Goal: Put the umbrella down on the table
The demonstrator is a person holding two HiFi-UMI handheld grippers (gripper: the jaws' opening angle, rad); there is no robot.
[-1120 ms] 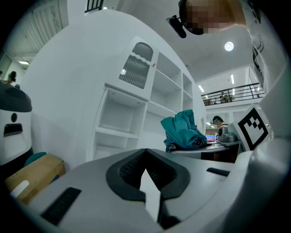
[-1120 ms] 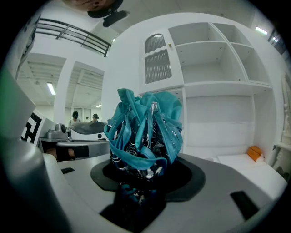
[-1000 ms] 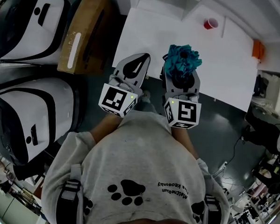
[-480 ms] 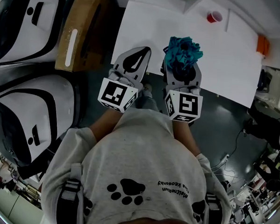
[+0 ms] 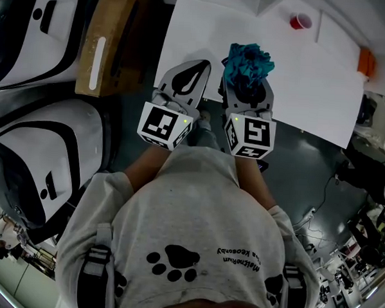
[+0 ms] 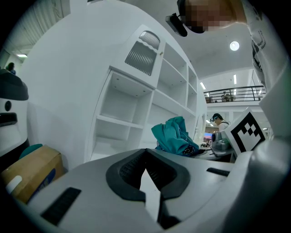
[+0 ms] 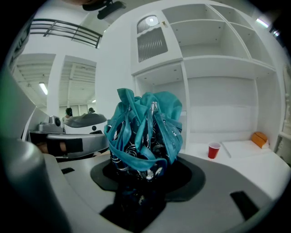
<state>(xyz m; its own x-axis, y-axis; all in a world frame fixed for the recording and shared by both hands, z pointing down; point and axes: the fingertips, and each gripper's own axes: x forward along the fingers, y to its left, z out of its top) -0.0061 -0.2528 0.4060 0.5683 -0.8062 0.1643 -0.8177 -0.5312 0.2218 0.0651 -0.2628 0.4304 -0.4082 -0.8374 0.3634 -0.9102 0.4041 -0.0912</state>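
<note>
- Teal fabric, the bunched canopy of a folded umbrella [image 7: 144, 132], sticks out past the tips of the right gripper [image 5: 248, 88]; its darker lower part sits down between the jaws.
- Those jaws are spread wide yet clamped on the bundle from both sides. A thick, soft thing probably needs that broad a hold so it cannot slide out while it is carried.
- White bench [image 5: 318, 86] lies ahead of and under the right jaws, so the umbrella is over the near edge, held above the surface and not yet resting on it.
- Beside it, the left gripper [image 5: 196, 68] has its jaws drawn together at the tips with nothing between them; it seems only to keep alongside, perhaps ready to steady the bundle.
- Ahead of the right jaws the bench looks bare, a likely reason for bringing the umbrella in here.
- Well beyond the jaws and off to their right stands a red cup [image 5: 300, 22], far enough away that it should not be knocked.
- White shelving [image 7: 218, 86] rises behind the bench.
</note>
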